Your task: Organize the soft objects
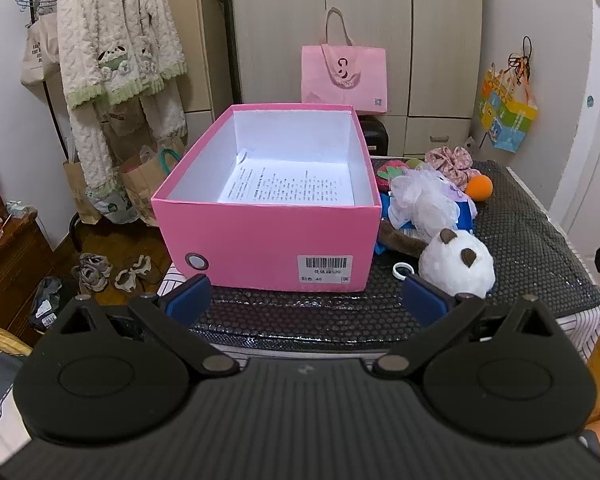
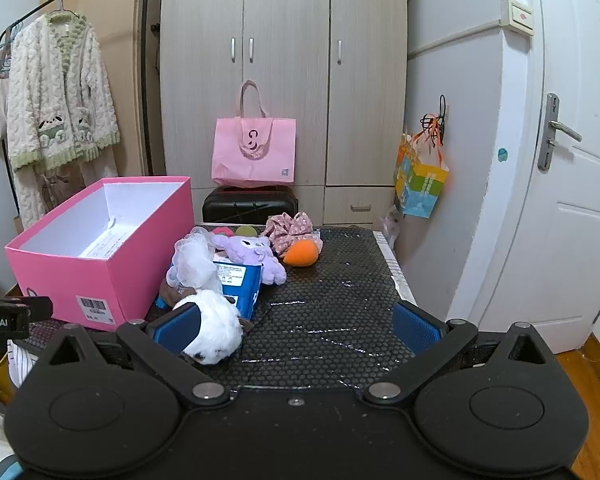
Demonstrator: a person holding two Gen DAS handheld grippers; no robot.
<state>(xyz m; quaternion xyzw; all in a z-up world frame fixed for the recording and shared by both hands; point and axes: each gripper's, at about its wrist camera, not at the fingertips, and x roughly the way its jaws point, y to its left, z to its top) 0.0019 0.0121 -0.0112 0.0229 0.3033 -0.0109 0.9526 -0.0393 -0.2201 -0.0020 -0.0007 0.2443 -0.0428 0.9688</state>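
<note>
An open pink box (image 1: 268, 240) (image 2: 100, 276) stands on the black mat (image 1: 520, 248) (image 2: 332, 288), holding only a printed sheet (image 1: 288, 186). Right of it lies a pile of soft things: a white plush (image 1: 458, 262) (image 2: 216, 328), a white mesh puff (image 1: 424, 200) (image 2: 192, 264), a purple plush (image 2: 256, 256), a blue packet (image 2: 240, 284), a pink scrunchie (image 1: 450, 162) (image 2: 292, 230) and an orange sponge (image 1: 479, 187) (image 2: 301, 253). My left gripper (image 1: 306, 300) is open and empty before the box. My right gripper (image 2: 296, 322) is open, its left finger beside the white plush.
A pink tote bag (image 2: 254, 152) rests on a black suitcase (image 2: 250, 204) before the wardrobe (image 2: 284, 60). A clothes rack with a fleece robe (image 1: 116, 40) stands left, with paper bags and shoes (image 1: 112, 270) on the floor. A door (image 2: 560, 184) is at the right.
</note>
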